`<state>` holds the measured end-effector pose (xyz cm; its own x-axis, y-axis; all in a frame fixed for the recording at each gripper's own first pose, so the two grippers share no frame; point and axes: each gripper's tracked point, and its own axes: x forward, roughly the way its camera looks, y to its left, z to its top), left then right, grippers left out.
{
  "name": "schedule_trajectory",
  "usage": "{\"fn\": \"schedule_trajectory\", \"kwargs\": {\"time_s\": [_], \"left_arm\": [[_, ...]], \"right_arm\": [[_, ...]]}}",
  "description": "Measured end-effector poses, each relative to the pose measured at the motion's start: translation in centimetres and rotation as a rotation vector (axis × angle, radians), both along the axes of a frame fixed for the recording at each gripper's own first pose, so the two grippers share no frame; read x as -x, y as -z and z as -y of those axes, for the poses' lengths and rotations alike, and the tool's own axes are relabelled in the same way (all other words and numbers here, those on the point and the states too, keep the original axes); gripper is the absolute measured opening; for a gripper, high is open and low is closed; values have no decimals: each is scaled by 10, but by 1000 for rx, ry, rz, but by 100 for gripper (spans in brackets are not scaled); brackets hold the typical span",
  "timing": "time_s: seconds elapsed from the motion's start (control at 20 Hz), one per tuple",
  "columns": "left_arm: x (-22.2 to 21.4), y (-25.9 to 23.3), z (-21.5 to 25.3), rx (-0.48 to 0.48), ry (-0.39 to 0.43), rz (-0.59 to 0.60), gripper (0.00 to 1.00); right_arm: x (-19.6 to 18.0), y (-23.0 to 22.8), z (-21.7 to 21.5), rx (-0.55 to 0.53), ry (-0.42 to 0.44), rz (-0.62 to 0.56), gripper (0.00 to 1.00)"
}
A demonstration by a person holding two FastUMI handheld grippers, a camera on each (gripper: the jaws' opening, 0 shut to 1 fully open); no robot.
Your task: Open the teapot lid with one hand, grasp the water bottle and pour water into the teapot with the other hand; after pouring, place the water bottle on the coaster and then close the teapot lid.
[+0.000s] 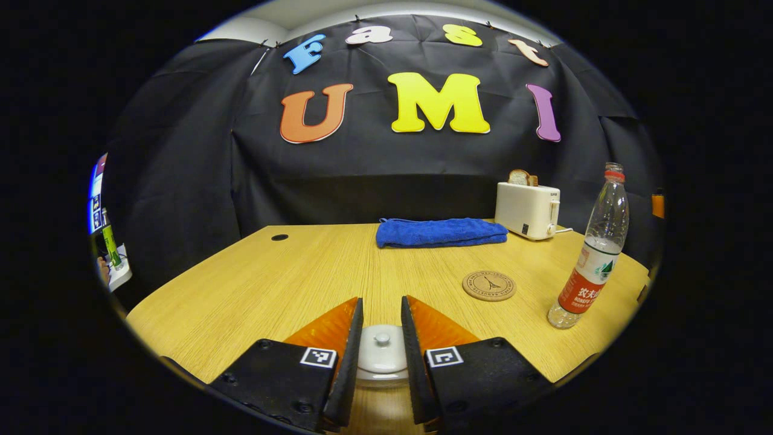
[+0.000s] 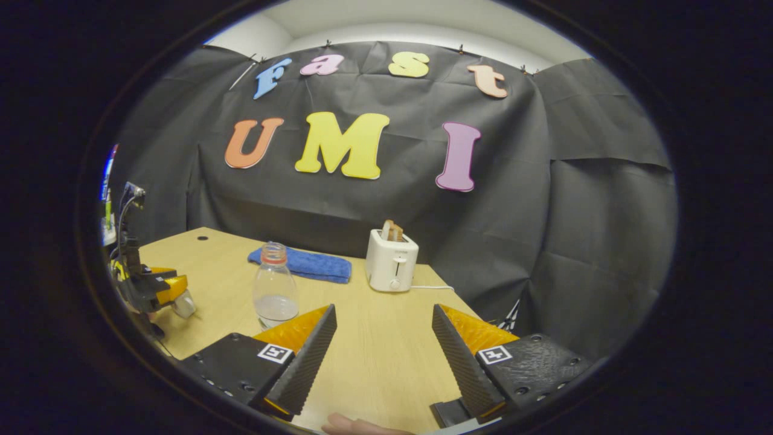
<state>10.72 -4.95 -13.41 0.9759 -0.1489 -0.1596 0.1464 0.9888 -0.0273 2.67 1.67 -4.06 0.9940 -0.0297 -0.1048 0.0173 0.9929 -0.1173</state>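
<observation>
Straddling the white teapot lid [image 1: 381,353] right at the near edge of the left gripper view, the left gripper [image 1: 381,362] is sitting with its two fingers [image 1: 349,362] set close on either side of the lid's dome; whether they are actually pressing on it I cannot tell, as a thin gap seems to be showing on each side. The small knob on top is sitting between the fingers, untouched.

Moving out from there, the wooden table [image 1: 290,278] is lying bare on the left, running out to its curved left edge. To the right and a little farther off, the round coaster [image 1: 489,286] is lying flat with nothing on it. Just right of it, apart from it, the water bottle [image 1: 589,248] is standing upright near the table's right edge, cap off. Beyond the coaster, a folded blue towel [image 1: 441,232] is lying along the far edge, and a white toaster [image 1: 527,209] with bread in it is standing to the towel's right.

Over in the right gripper view, the right gripper [image 2: 383,350] is hovering with fingers spread wide, holding nothing, bare tabletop showing between them. A fingertip of the person's hand [image 2: 356,426] is peeking in at the very near edge. The bottle is standing just beyond the left finger, and the left gripper is showing far off at the left.
</observation>
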Motion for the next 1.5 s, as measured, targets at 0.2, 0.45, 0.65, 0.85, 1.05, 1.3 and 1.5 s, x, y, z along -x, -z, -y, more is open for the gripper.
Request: {"fn": "schedule_trajectory", "kwargs": {"time_s": [0.2, 0.45, 0.65, 0.85, 1.05, 1.3, 1.5], "left_arm": [[-2, 0, -1, 7, -5, -3, 24], [0, -4, 1, -15, 28, 8, 6], [7, -13, -1, 19, 30, -1, 3], [18, -38, -10, 72, 32, 26, 3], [31, -51, -32, 42, -18, 9, 3], [45, -65, -42, 32, -30, -1, 3], [56, -78, -41, 41, 2, 15, 3]], "right_arm": [[-3, 6, -8, 10, -12, -14, 98], [-11, 22, -34, -5, -84, -39, 95], [-15, 38, -65, -63, -188, -75, 99], [-17, 48, -87, -82, -232, -92, 98], [-23, 53, -107, -125, -262, -54, 98], [-38, 53, -127, -152, -278, 56, 96], [-57, 62, -142, -177, -296, 67, 98]]}}
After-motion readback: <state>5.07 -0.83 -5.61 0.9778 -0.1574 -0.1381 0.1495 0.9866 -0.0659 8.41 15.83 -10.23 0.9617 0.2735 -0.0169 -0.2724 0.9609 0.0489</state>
